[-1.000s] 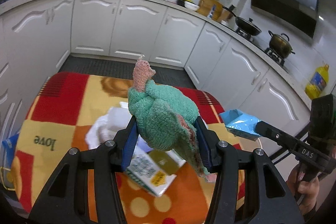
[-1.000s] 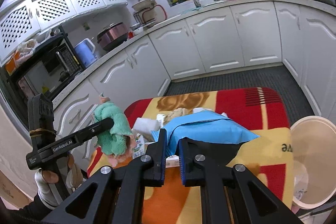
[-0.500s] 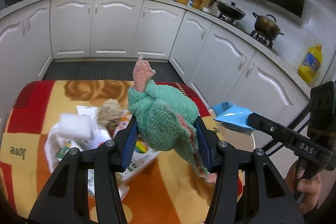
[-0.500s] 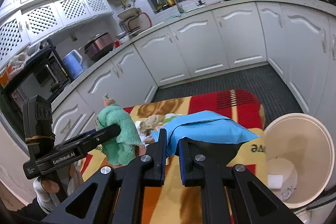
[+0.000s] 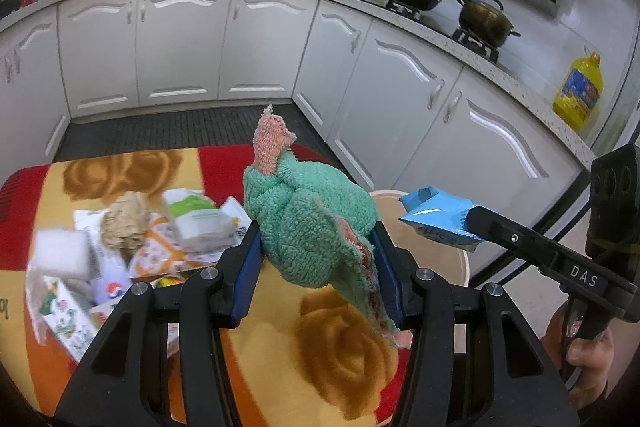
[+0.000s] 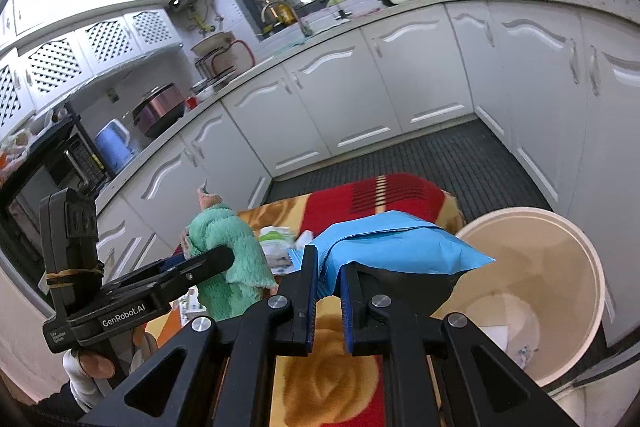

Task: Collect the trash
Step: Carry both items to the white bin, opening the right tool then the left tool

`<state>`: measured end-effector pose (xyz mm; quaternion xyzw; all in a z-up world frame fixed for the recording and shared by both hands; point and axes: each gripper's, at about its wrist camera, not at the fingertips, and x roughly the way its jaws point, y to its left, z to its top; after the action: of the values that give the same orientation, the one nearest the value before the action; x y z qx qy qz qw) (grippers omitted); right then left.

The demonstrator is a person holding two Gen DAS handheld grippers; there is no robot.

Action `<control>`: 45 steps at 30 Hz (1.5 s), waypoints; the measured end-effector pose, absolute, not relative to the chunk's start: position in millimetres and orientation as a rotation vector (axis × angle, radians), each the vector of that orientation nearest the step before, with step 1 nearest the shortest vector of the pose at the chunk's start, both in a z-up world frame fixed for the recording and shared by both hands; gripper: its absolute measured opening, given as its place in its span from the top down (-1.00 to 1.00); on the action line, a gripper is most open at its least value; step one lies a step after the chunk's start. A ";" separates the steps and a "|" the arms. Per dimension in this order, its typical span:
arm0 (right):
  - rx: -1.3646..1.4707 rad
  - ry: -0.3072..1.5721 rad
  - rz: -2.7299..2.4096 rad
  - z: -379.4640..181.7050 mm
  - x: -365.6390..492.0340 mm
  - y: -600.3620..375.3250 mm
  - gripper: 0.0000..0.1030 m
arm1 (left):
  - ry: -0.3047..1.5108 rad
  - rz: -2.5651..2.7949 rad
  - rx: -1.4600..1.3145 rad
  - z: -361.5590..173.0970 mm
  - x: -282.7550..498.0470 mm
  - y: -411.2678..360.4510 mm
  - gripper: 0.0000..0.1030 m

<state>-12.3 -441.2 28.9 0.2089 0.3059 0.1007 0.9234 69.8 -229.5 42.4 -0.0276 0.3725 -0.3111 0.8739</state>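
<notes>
The near part of the desk (image 5: 328, 355) is left bare. Its far left is crowded by a litter pile (image 5: 132, 243). The bin (image 6: 560, 291) stands open-mouthed just beside the desk's right edge, hemmed by white cabinets (image 6: 552, 99).

— Any lettering you can read on the tools?

— "DAS" in white on the black arm of the right gripper (image 5: 466, 223), seen from the left wrist. "GenRobot.AI" on the arm of the left gripper (image 6: 224, 259), seen from the right wrist.

— And on the rubbish on the table (image 5: 280, 359)?

— The cartons (image 5: 68, 311) carry print, but it is too blurred to read. The yellow bottle (image 5: 578, 93) has a label, also illegible.
</notes>
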 end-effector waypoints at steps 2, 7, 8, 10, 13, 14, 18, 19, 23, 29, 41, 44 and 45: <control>0.439 0.630 0.195 26.0 -13.8 -448.5 0.82 | 0.785 -0.660 -0.053 39.9 70.0 -238.8 0.03; 0.465 0.643 0.165 17.5 -15.2 -467.1 0.82 | 0.810 -0.685 -0.040 31.4 73.1 -263.7 0.03; 0.469 0.646 0.161 15.8 -14.6 -470.1 0.82 | 0.815 -0.691 -0.036 29.8 73.8 -268.8 0.03; 0.485 0.655 0.143 9.2 -13.9 -479.1 0.82 | 0.828 -0.700 -0.028 25.5 75.4 -280.2 0.03; 0.516 0.665 0.124 -0.3 -12.9 -492.1 0.82 | 0.848 -0.712 -0.017 17.5 77.9 -297.1 0.03; 0.535 0.671 0.117 -5.3 -11.5 -498.9 0.82 | 0.852 -0.715 -0.015 15.5 78.4 -300.3 0.03; 0.588 0.694 0.092 -22.2 -5.1 -518.9 0.82 | 0.882 -0.718 0.010 2.3 83.9 -323.2 0.02; 0.597 0.700 0.087 -25.0 -2.8 -522.4 0.82 | 0.889 -0.717 0.016 -1.3 85.5 -328.1 0.02; 0.617 0.744 0.045 -38.0 9.3 -539.2 0.82 | 0.916 -0.716 0.029 -14.5 89.7 -342.6 0.02; 0.679 0.812 0.004 -50.4 14.9 -554.9 0.37 | 0.938 -0.721 0.050 -27.3 92.5 -356.2 0.01; 0.758 0.825 -0.036 -54.1 3.7 -575.8 -0.04 | 0.971 -0.737 0.070 -42.6 99.1 -378.1 -0.08; 0.756 0.821 -0.041 -52.7 3.2 -573.1 -0.07 | 0.989 -0.744 0.078 -47.5 99.8 -382.1 -0.16; 0.753 0.820 -0.045 -52.7 2.8 -573.5 -0.08 | 0.990 -0.749 0.080 -48.3 99.4 -383.2 -0.23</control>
<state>2.8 -573.5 -52.7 0.3574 0.3892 -0.0211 0.8487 99.5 -383.2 -48.3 0.0375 0.4636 -0.3507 0.8128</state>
